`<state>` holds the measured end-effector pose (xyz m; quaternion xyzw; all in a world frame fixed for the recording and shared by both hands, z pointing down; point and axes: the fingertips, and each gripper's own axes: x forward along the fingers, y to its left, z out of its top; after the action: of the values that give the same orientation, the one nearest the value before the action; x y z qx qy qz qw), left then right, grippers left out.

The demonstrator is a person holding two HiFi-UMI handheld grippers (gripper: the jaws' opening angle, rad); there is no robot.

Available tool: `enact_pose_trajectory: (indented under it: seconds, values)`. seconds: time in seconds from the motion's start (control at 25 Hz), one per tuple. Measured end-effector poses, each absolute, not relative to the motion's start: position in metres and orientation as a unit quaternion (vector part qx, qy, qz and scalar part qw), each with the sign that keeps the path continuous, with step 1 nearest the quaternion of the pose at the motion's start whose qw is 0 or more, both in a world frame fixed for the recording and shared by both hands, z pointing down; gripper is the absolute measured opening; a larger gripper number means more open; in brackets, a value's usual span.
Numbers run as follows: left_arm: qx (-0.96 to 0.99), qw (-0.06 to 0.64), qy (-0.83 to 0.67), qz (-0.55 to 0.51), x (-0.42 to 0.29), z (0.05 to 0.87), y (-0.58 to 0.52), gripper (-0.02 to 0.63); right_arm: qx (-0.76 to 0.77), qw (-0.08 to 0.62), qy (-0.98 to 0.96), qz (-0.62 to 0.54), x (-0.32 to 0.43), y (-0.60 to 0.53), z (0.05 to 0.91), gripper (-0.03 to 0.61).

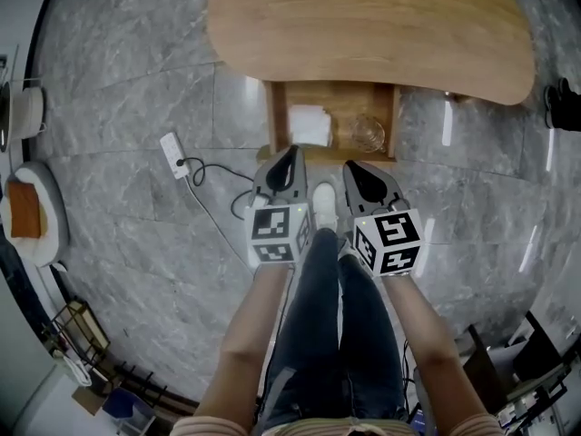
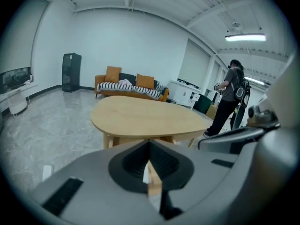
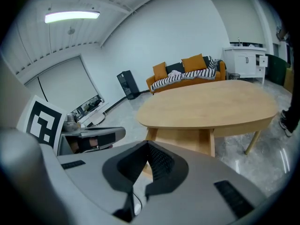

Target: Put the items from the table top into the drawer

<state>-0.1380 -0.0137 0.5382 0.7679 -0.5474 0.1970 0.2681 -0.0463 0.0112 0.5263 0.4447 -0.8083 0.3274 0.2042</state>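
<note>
Sitting in the open drawer [image 1: 278, 121], which juts from under the table [image 1: 363, 25] toward 6 o'clock, are one white folded cloth [image 1: 309, 123] at 9 o'clock and one clear glass [image 1: 367, 133] at 3 o'clock, apart. The table's long axis runs 9 to 3 o'clock. Just at 6 o'clock of the drawer, two grippers point toward 12: the left gripper [image 1: 292, 153] and right gripper [image 1: 349, 166], each with jaws pressed together on nothing. Only the head view shows the drawer's contents. Both gripper views show one sofa [image 2: 131, 86], and the left one also shows a standing person [image 2: 229, 97].

The left gripper [image 1: 292, 151] and right gripper [image 1: 350, 165] are grey; jeans [image 1: 322, 316] seemingly dark.
</note>
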Motion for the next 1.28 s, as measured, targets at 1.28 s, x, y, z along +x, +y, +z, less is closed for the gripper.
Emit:
enact_pose_trajectory:
  seconds: [1.28]
  values:
    - [0.823,0.189,-0.529,0.08,-0.092,0.301,0.096,0.013,0.486,0.042,-0.838,0.247,0.03,0.094,0.298,0.0]
